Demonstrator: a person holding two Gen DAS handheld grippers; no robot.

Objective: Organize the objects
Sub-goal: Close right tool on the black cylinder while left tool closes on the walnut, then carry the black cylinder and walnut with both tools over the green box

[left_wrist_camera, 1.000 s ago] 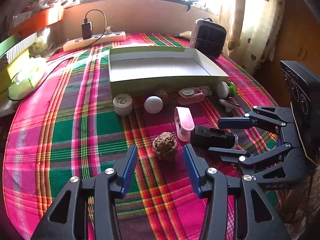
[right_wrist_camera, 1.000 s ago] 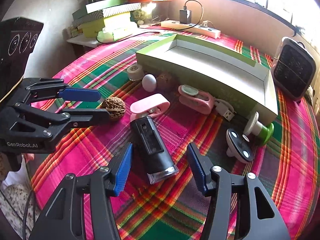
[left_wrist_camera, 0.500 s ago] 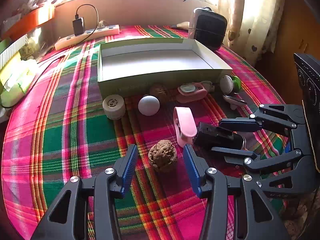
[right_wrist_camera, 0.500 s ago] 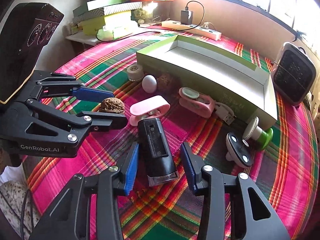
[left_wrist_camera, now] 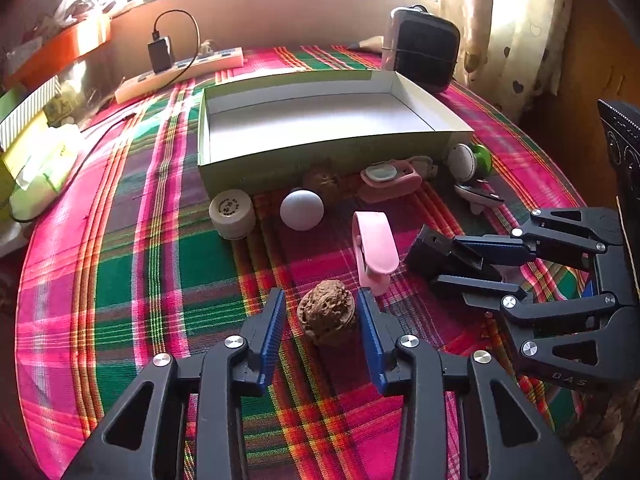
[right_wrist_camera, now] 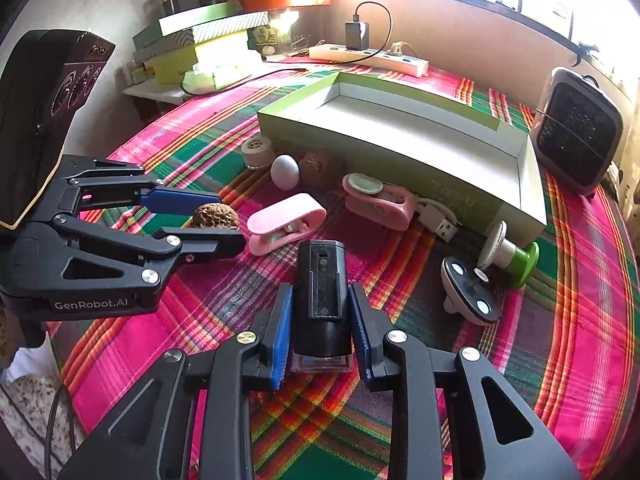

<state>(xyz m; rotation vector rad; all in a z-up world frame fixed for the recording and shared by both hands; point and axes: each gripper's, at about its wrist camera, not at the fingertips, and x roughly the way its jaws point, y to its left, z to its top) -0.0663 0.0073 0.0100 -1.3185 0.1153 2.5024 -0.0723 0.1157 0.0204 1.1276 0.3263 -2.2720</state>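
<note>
Both my jaws had just been closing: right gripper [right_wrist_camera: 320, 334] clamped the black device [right_wrist_camera: 321, 300]; left gripper [left_wrist_camera: 320, 330] bracketed the walnut [left_wrist_camera: 327, 312], gap remaining; box [left_wrist_camera: 320, 160] at twelve o'clock, empty.

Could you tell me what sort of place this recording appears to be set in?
Most likely a room in a home: a round table under a plaid tablecloth stands by a sunlit window with a heart-print curtain, a power strip lies along the wall, and stacked boxes crowd a side shelf.

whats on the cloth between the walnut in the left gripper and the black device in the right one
A pink clip lies between the walnut and the black device; the left wrist view shows it plainly.
</note>
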